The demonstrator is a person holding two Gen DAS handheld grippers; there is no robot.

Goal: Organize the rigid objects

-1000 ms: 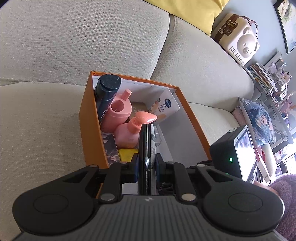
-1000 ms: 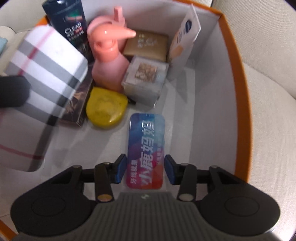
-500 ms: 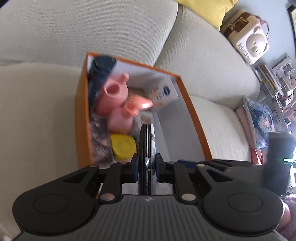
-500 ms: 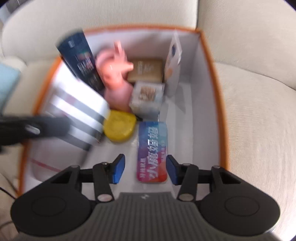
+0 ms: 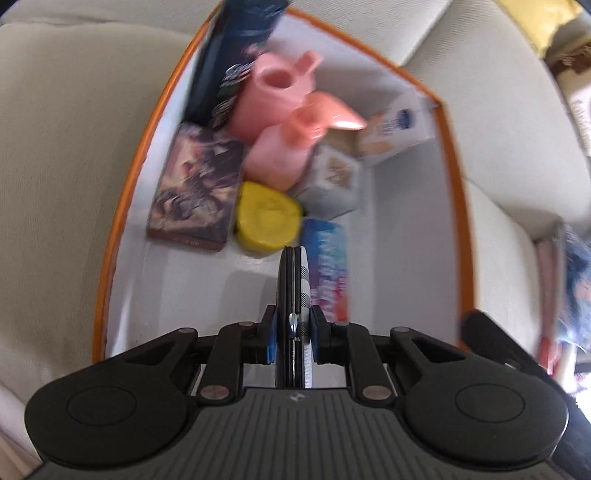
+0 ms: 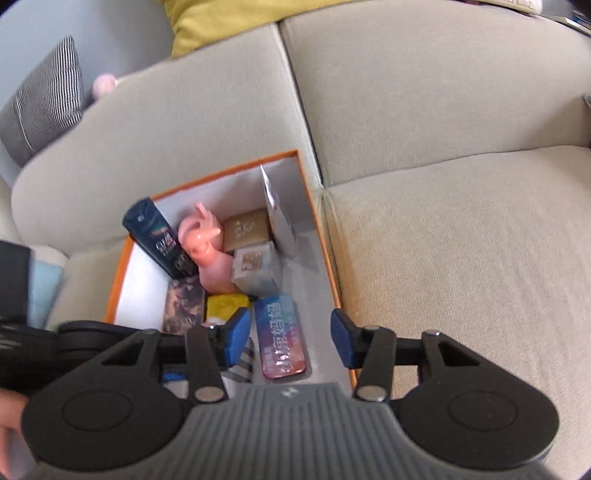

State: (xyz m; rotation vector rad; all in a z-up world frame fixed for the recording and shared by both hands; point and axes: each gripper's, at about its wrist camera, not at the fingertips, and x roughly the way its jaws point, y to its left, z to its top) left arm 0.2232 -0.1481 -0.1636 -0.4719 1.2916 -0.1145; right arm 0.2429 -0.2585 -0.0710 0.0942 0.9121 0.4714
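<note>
Our right gripper point(image 6: 290, 338) has let go of the colourful tin point(image 6: 281, 338) and pulled back, jaws wide; the tin now lies flat in the orange box point(image 6: 325, 236). Our left gripper point(image 5: 293, 334) has dropped lower over the box, clamped on a flat striped case point(image 5: 295, 295), probably a wallet, seen edge-on and blurred.

A beige fabric sofa point(image 6: 461, 240) carries everything. An open cardboard box, orange outside and white inside point(image 6: 325, 251), is placed directly on its seat cushion, close to the seam between two cushions. A yellow pillow point(image 6: 221, 26) and a black-and-white striped pillow point(image 6: 44, 99) are seen at the top of the backrest. A light blue object point(image 6: 44, 288) is seen left of the box, but it cannot be identified.
</note>
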